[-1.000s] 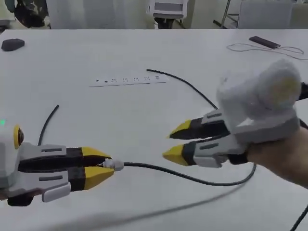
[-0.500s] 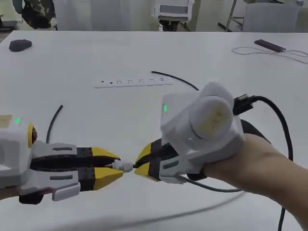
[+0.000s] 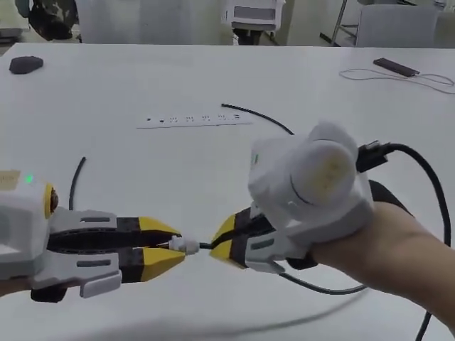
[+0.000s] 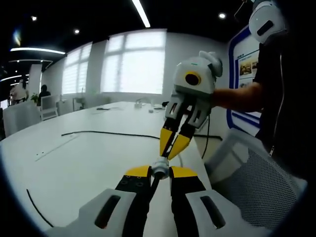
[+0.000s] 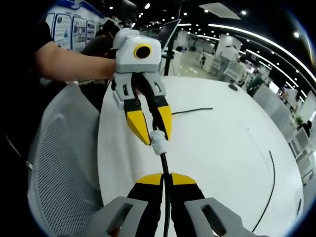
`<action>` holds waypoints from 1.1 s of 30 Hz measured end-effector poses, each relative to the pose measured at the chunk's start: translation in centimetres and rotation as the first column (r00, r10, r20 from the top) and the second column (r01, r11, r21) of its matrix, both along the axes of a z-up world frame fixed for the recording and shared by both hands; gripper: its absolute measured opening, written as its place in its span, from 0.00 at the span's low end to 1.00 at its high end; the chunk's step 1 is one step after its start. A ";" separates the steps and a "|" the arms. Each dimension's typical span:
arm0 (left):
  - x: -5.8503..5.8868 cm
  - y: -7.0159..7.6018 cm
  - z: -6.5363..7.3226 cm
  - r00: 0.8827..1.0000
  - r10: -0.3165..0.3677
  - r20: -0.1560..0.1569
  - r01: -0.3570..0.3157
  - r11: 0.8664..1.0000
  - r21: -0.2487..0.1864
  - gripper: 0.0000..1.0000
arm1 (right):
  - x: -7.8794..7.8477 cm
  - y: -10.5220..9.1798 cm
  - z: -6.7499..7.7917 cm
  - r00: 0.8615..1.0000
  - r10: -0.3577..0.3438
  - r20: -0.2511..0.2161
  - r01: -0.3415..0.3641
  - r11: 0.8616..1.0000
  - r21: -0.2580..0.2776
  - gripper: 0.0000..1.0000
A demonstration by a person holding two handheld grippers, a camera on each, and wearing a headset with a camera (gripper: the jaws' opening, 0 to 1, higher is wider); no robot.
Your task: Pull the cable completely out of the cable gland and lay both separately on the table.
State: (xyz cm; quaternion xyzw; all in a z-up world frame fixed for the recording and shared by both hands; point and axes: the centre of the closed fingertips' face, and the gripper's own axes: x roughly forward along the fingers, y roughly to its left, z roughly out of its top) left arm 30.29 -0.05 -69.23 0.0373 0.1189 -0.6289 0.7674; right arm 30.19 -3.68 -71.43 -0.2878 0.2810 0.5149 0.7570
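Jaws of the left gripper (image 3: 174, 245), at 8 o'clock in the head view, point toward 3 o'clock and pinch the white gland (image 3: 188, 246) between their yellow tips. The gland is held above the table (image 3: 213, 170), not lying on it. The cable (image 3: 320, 288) leaves the gland toward 3 o'clock, so its long axis at this point runs 9 to 3. Just beside the gland, the right gripper (image 3: 217, 245) points toward 9 o'clock, tip to tip with the left; its jaws appear pressed together on the cable, which passes between them. Beyond them the slack loops over the table toward 5 o'clock.

In the right gripper view the cable (image 5: 163, 163) runs from that gripper's jaws toward 12 o'clock, straight into the gland (image 5: 159, 140).

Judgement: both grippers line up on one axis, so the pull should follow it, with the right drawing toward 3 o'clock and the left holding the gland. A sideways pull could bind the cable in the gland.
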 end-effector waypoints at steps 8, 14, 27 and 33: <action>1.0 1.9 0.6 0.998 0.051 0.029 -0.051 0.999 0.003 0.15 | 2.1 -8.4 -0.4 0.972 -0.232 0.019 0.233 0.972 -0.025 0.00; 1.4 3.2 1.2 0.997 0.074 0.035 -0.074 0.997 -0.002 0.15 | 2.1 -15.0 -1.7 0.921 -0.389 -0.003 0.388 0.920 -0.048 0.00; 1.3 5.2 0.6 0.992 0.123 0.028 -0.123 0.992 0.008 0.15 | 0.9 -21.3 -5.3 0.810 -0.581 -0.080 0.578 0.814 -0.062 0.00; 1.4 5.5 1.0 0.990 0.136 0.024 -0.136 0.991 -0.007 0.14 | 0.6 -22.8 -6.3 0.803 -0.594 -0.046 0.586 0.801 -0.119 0.00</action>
